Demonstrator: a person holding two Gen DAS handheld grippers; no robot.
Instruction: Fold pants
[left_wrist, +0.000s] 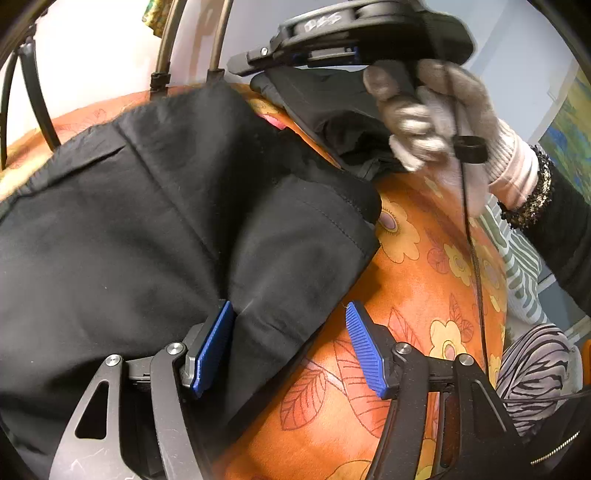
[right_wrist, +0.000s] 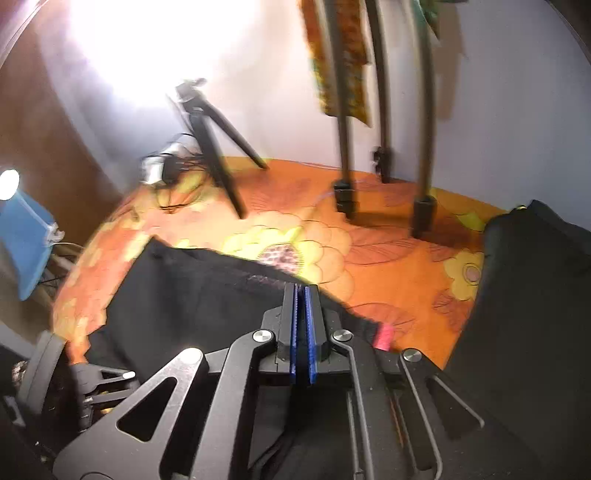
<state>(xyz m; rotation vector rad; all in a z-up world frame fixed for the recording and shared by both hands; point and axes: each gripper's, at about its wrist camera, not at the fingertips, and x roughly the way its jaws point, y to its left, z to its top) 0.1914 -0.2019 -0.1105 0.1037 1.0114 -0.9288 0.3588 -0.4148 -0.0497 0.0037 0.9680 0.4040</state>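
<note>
Black pants lie spread over the left and middle of the desk, which is covered by an orange floral cloth; their hemmed edge runs diagonally down from the far middle toward the near centre, leaving bare cloth to its right. Left tool: jaws open, the left blue pad resting against the pants fabric, the right pad over bare cloth, with a fold of the pants edge lying between them but not pinched. Right tool: jaws closed, blue pads nearly meeting, nothing visible between them; it hovers above the far edge of the pants. From the left wrist view it is seen high at the far right, held by a hand in a light knit glove, its cable hanging down across the open cloth. A second dark garment lies bunched at the right. Along the far edge stand a small tripod with tangled wires at the left and three upright metal posts at the centre. A pink tag lies at the pants edge.
</note>
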